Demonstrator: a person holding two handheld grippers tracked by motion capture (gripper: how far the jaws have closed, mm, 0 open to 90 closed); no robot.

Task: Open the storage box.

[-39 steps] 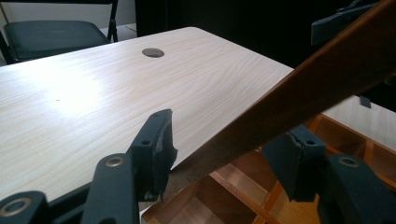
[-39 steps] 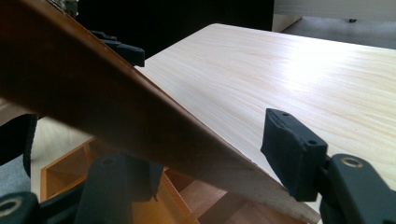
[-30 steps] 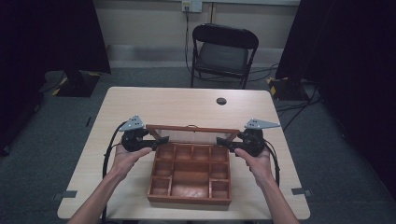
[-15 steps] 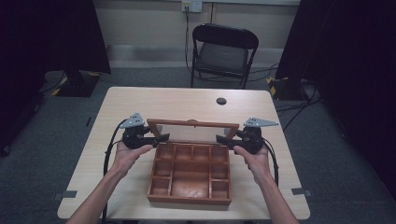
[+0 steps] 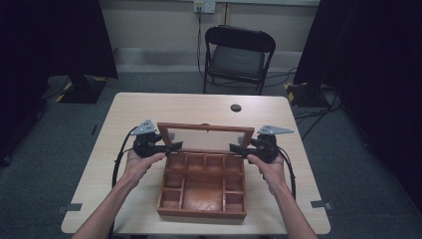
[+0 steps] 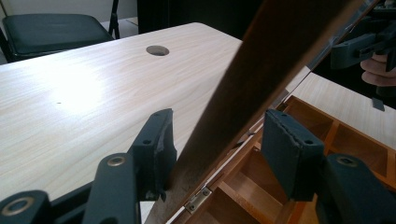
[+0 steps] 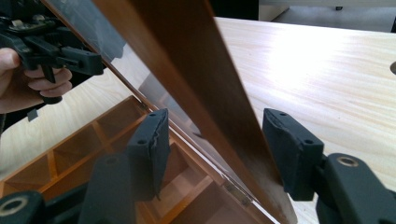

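Note:
A wooden box (image 5: 201, 199) with several compartments lies on the table, its glass-paned lid (image 5: 204, 127) standing up at the far side. My left gripper (image 5: 171, 147) is at the lid's left side rail and my right gripper (image 5: 236, 148) at its right rail. In the left gripper view the lid rail (image 6: 261, 70) passes between my open left gripper (image 6: 219, 140) jaws; one pad (image 6: 159, 144) touches it, the other stands off. In the right gripper view the rail (image 7: 187, 60) runs between the spread jaws of my right gripper (image 7: 219, 140) with gaps on both sides.
The pale wooden table (image 5: 149, 109) has a round cable hole (image 5: 236, 107) behind the lid. A black folding chair (image 5: 239, 55) stands beyond the far edge. Cables trail from both grippers. Dark curtains hang at both sides.
The lid has swung up from a lower tilt to nearly upright. Both grippers have moved up and slightly away with it.

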